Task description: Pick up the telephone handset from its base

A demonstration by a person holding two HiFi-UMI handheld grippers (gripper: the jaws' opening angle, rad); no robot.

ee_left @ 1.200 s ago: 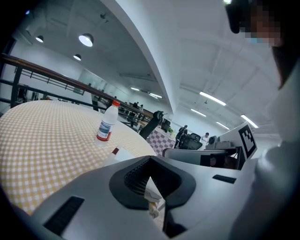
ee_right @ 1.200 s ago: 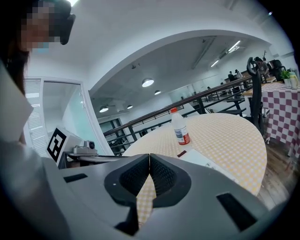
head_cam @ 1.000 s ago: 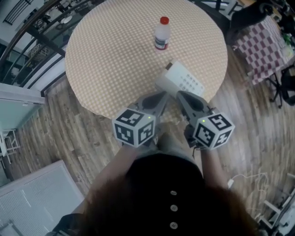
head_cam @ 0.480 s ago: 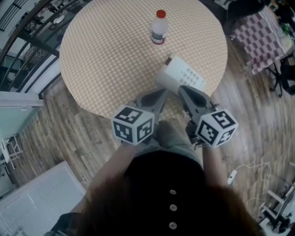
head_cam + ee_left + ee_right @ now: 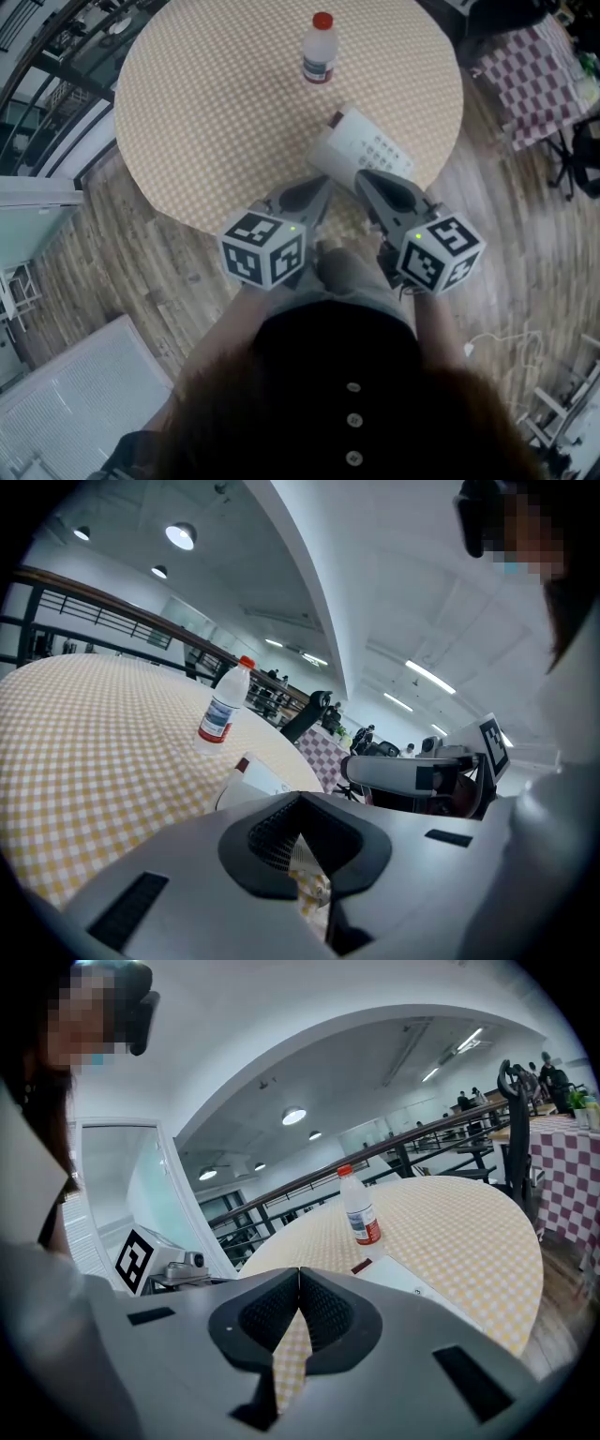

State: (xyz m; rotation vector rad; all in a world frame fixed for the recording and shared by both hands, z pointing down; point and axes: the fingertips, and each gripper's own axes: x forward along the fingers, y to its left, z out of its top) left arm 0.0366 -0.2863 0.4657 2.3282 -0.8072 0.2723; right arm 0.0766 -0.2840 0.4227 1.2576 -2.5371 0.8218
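Note:
A white telephone (image 5: 362, 150) with a keypad lies near the front edge of the round table (image 5: 206, 122), which has a yellow checked cloth. I cannot tell its handset apart from its base. My left gripper (image 5: 322, 183) and right gripper (image 5: 360, 176) hover side by side just in front of the phone, not touching it. Both are shut with nothing between the jaws. In the left gripper view the phone (image 5: 255, 782) shows just beyond the shut tips (image 5: 300, 797). The right gripper view has the phone (image 5: 405, 1279) to the right of its shut tips (image 5: 299, 1270).
A plastic bottle (image 5: 321, 49) with a red cap stands upright on the table beyond the phone. A second table with a purple checked cloth (image 5: 539, 75) stands to the right. A railing (image 5: 56, 75) runs on the left. A white cable (image 5: 506, 349) lies on the wooden floor.
Only the head view has shifted a little. Both grippers stay shut in the same place in front of the phone.

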